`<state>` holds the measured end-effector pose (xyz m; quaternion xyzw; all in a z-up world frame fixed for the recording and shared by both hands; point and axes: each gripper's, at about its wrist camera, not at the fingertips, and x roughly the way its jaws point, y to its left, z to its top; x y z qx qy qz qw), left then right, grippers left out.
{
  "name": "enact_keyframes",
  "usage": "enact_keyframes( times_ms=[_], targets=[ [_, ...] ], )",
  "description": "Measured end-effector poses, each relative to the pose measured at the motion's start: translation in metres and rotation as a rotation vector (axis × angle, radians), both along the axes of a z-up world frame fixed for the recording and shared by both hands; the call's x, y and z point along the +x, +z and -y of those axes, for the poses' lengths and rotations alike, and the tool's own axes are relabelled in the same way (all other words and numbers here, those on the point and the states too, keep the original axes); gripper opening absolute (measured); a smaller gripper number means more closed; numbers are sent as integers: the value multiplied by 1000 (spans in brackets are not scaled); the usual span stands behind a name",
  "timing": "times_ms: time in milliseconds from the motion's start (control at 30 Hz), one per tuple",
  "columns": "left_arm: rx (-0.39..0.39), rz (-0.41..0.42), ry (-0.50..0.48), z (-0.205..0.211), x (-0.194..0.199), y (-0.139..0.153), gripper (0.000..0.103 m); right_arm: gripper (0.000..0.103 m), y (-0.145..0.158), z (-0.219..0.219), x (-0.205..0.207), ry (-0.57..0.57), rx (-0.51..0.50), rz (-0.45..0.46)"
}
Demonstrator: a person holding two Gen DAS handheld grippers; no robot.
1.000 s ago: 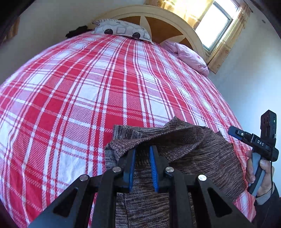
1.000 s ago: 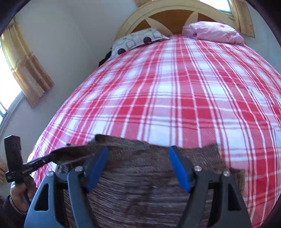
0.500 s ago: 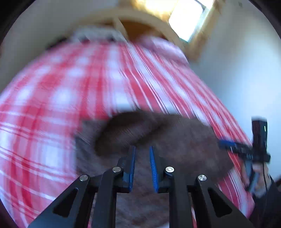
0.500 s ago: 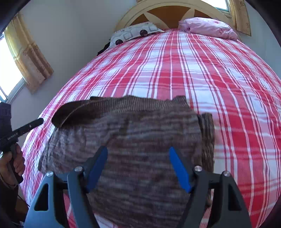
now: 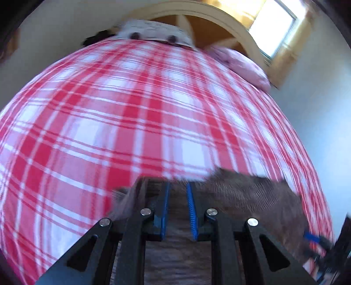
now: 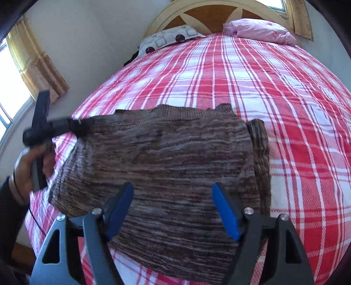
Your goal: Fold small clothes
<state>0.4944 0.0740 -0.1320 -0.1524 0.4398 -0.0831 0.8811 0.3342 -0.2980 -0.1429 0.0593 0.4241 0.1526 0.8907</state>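
A brown striped knit sweater (image 6: 166,162) lies spread flat on the red plaid bed (image 6: 274,87), a folded sleeve along its right side. My left gripper (image 6: 74,126) is at the sweater's far left corner, its tips on the knit edge; in its own view (image 5: 178,193) the jaws stand a narrow gap apart over the sweater (image 5: 252,197), and a grip on cloth is not clear. My right gripper (image 6: 173,197) is open and empty above the sweater's near part.
A patterned pillow (image 6: 169,39) and a pink pillow (image 6: 258,30) lie at the wooden headboard (image 6: 210,13). A curtained window (image 6: 13,87) is at the left. The bed's left edge runs near my left hand.
The sweater went from lifted and bunched at its left corner to laid flat. My left gripper swung down and outward to that corner. My right gripper rose and pulled back, staying open.
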Motion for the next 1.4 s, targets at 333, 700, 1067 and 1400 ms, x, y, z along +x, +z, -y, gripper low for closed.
enact_keyframes(
  times_ms=[333, 700, 1067, 1400],
  targets=[
    [46, 82, -125, 0, -89, 13, 17, 77, 5, 14, -29, -40, -93, 58],
    [135, 44, -281, 30, -160, -17, 17, 53, -1, 27, -42, -132, -190, 32],
    [111, 37, -288, 19, -172, -27, 17, 20, -20, 42, -56, -135, -183, -53],
    [118, 9, -345, 16, -176, -32, 17, 9, -11, 38, -81, -95, -209, -48]
  ],
)
